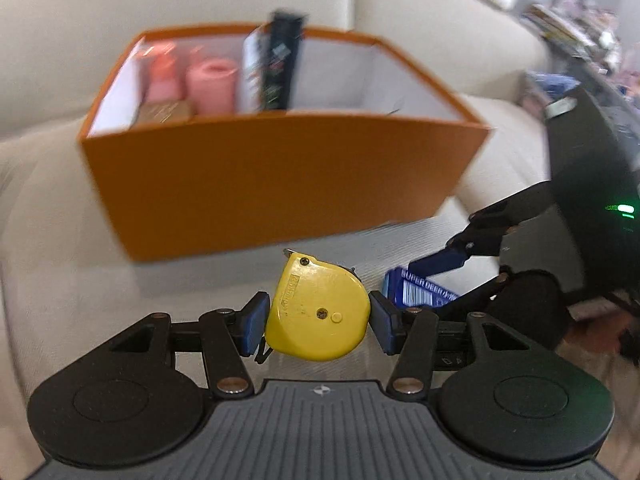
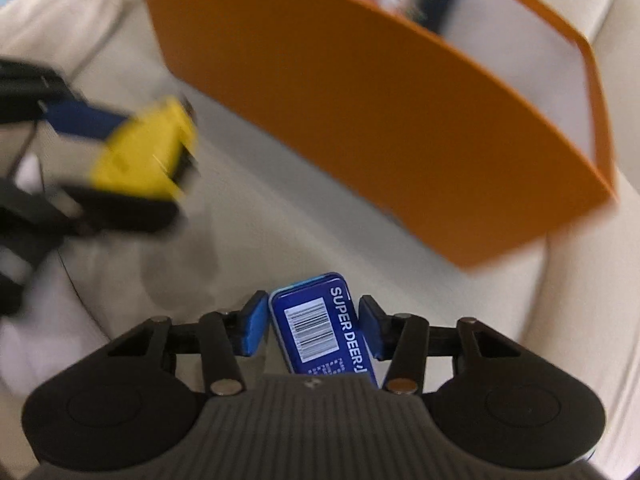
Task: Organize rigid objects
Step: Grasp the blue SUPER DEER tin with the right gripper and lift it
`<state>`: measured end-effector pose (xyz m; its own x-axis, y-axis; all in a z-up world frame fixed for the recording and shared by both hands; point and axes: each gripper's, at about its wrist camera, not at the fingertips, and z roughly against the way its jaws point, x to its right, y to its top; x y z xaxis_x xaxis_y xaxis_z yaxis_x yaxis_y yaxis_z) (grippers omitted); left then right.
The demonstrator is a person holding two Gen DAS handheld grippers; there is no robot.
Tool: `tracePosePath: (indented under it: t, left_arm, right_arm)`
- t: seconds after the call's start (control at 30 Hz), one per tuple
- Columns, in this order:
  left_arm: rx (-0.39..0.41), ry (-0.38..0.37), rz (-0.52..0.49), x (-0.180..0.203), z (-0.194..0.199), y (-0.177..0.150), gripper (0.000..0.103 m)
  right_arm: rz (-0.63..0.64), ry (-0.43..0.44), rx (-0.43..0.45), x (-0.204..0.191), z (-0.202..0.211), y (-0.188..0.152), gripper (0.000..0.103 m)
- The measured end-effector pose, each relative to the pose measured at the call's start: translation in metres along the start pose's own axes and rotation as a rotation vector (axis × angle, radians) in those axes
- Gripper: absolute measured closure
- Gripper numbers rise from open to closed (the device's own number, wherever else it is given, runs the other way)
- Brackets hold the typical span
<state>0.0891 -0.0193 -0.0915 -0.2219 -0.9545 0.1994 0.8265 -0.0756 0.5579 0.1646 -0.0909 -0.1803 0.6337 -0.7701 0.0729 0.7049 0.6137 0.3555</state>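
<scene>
My left gripper (image 1: 318,320) is shut on a yellow tape measure (image 1: 318,312) and holds it above the beige sofa seat, in front of the orange box (image 1: 260,184). My right gripper (image 2: 312,326) is shut on a blue tin (image 2: 324,324) with a barcode and white lettering. The right gripper and blue tin also show in the left wrist view (image 1: 420,292), just right of the tape measure. The left gripper and tape measure show blurred in the right wrist view (image 2: 140,156). The orange box (image 2: 380,120) lies ahead of both grippers.
The box holds pink cylinders (image 1: 210,86), a brown item (image 1: 164,112) and upright dark packages (image 1: 272,68) at its left side; its right part shows white floor. The box rests on a beige sofa (image 1: 60,200). Cluttered shelves (image 1: 580,32) stand at far right.
</scene>
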Motion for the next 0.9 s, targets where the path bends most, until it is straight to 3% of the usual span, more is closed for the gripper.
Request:
tracePosePath:
  t: [0.13, 0.23, 0.47, 0.63, 0.73, 0.9]
  left_arm:
    - [-0.026, 0.033, 0.052, -0.013, -0.006, -0.001, 0.042]
    - [-0.029, 0.034, 0.044, -0.011, -0.01, -0.001, 0.042]
    - [-0.022, 0.011, 0.002, -0.003, -0.015, -0.002, 0.042]
    - [-0.015, 0.015, 0.008, -0.001, -0.011, -0.006, 0.042]
    - [-0.006, 0.01, 0.018, -0.001, -0.005, -0.006, 0.042]
    - [0.061, -0.032, 0.032, 0.004, 0.023, -0.001, 0.042]
  right_arm:
    - [0.014, -0.032, 0.006, -0.013, -0.011, 0.008, 0.051]
    - [0.0, -0.016, 0.006, -0.006, -0.008, 0.002, 0.042]
    - [-0.084, 0.019, 0.017, 0.002, -0.005, -0.01, 0.04]
    - [-0.063, 0.003, 0.059, -0.009, -0.003, -0.012, 0.053]
    - [-0.064, -0.004, 0.072, -0.014, 0.001, -0.015, 0.055]
    - [-0.183, 0.021, 0.127, -0.01, 0.027, -0.021, 0.056]
